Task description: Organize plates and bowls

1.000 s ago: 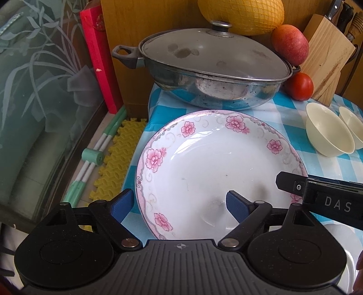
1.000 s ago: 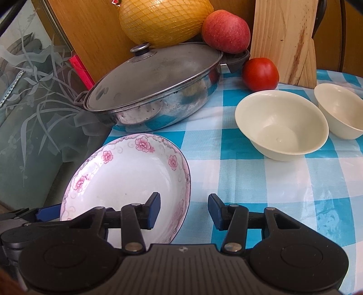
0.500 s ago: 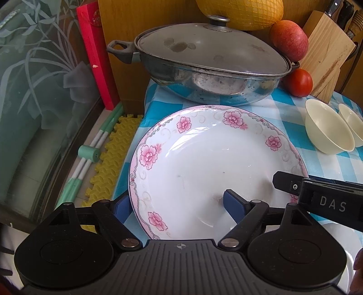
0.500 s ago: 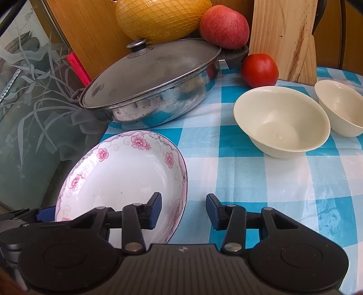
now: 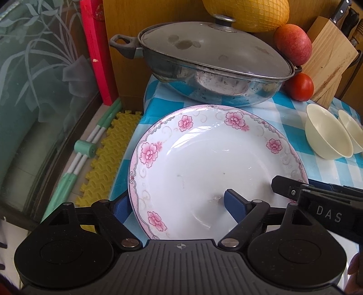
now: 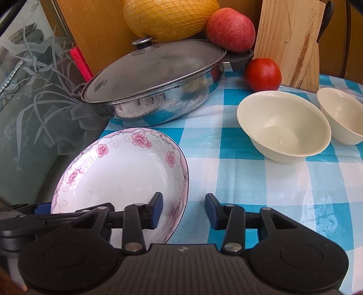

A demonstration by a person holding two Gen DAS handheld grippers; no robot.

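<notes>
A white plate with pink flowers (image 5: 204,163) (image 6: 118,168) sits tilted at the table's left edge. My left gripper (image 5: 177,204) is open and straddles its near left rim, one finger inside the plate (image 5: 236,204), the other under the rim. My right gripper (image 6: 183,211) is open and straddles the plate's right rim, its left finger (image 6: 156,208) inside the plate, its right finger over the cloth. Two cream bowls (image 6: 283,124) (image 6: 342,115) stand side by side to the right, also seen in the left wrist view (image 5: 326,131).
A lidded steel pan (image 6: 154,79) (image 5: 208,61) stands behind the plate on the blue checked cloth (image 6: 249,181). A netted melon (image 6: 170,15), an apple (image 6: 229,29), a tomato (image 6: 263,74) and a wooden knife block (image 6: 292,40) line the back. Left of the table is a glass panel (image 5: 34,79).
The left gripper has pushed forward so the plate's rim now lies between its fingers, and the plate has tilted up. The right gripper stays astride the right rim.
</notes>
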